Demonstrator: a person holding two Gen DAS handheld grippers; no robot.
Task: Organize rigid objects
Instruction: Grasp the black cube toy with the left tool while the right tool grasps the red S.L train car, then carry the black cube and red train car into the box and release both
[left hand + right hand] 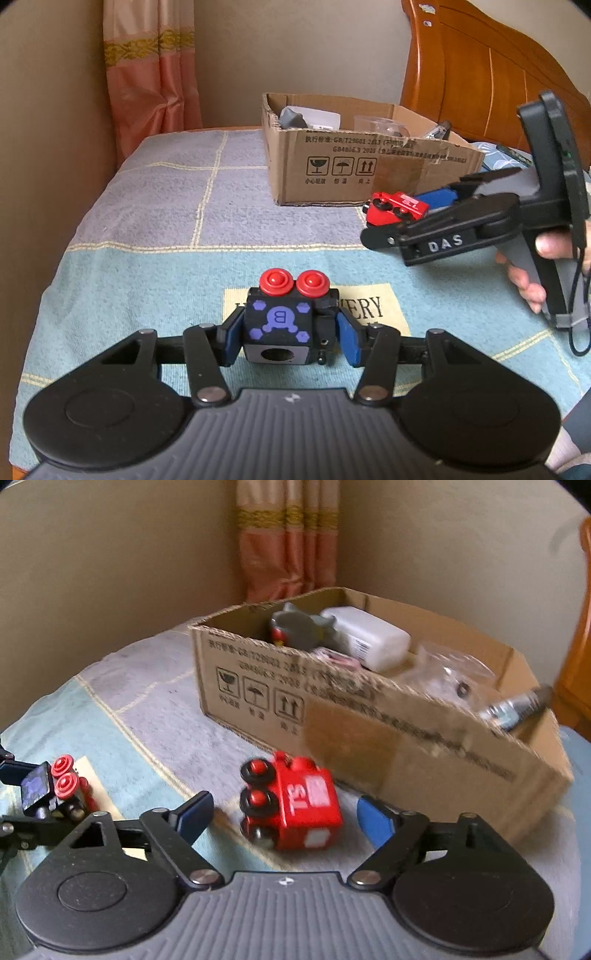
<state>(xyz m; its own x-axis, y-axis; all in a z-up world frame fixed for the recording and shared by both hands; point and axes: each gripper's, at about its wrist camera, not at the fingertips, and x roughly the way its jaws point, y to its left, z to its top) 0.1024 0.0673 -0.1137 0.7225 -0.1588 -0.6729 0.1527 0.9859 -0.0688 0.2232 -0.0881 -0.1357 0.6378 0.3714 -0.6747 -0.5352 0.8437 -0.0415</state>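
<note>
Starting at the left, the left gripper [282, 334] is clamped on a black toy block [280, 325] with 2 red wheels [293, 282] on top, its blue pads pressed against the block's 2 sides. The block sits low over the blue-and-grey bed cover [147, 206], in front of a yellow patch with lettering [373, 306]. In my judgement this piece is already secured and only needs carrying to the box.

Further right, a red toy train [295, 805] lies on its side on the cover, wheels facing left in the right wrist view, just in front of the cardboard box [406, 746]. The right gripper [284, 818] has its fingers apart, 1 on each side of the train, with a clear gap between each blue pad and the toy, so nothing is held yet. The train's long axis runs roughly away from the camera, along the line of the fingers, so the pads face its wheel side and its opposite side. That is the relation the next move depends on: the toy is already between the pads and only closing seems needed. The right hand is plainly the nearer one to it.

Behind the train, the box already holds a grey toy [295, 627], a white block [369, 638], a clear plastic piece [450, 672] and a metal part [517, 705]. Its near wall stands close to the right finger, which could catch on it.
</note>
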